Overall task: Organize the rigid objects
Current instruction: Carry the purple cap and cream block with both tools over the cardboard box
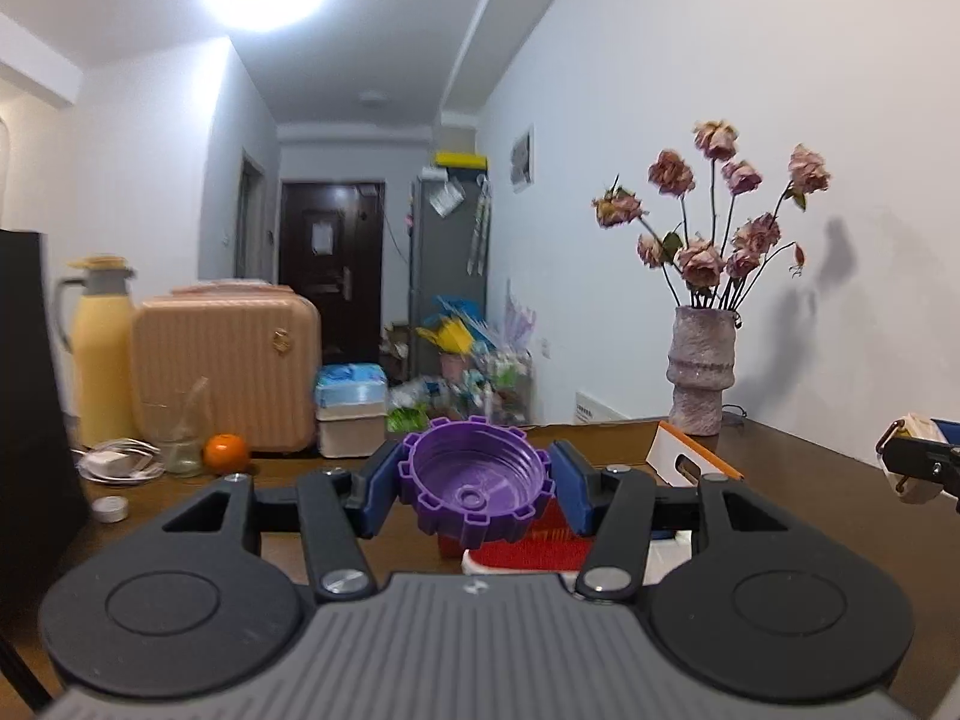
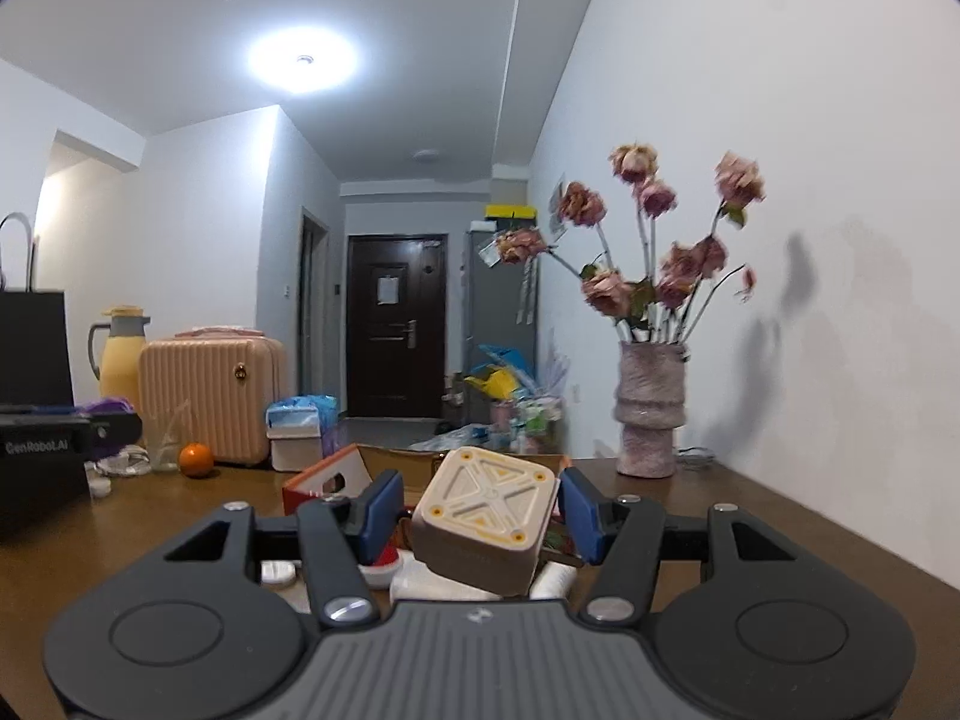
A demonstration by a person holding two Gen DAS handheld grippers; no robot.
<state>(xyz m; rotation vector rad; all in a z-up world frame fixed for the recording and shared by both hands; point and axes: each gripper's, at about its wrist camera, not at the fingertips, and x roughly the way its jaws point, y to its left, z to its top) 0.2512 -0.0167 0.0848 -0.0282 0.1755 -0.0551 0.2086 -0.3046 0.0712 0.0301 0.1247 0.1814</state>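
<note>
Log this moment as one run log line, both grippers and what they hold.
left gripper: shut on purple cap | right gripper: shut on beige block | both above table

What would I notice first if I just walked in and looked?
Probably the purple cap with bumpy edges, pinched in the left gripper right up front. Next, the beige square block, tilted in the right gripper. Behind them, dried pink roses stand in a vase on the table by the wall.
</note>
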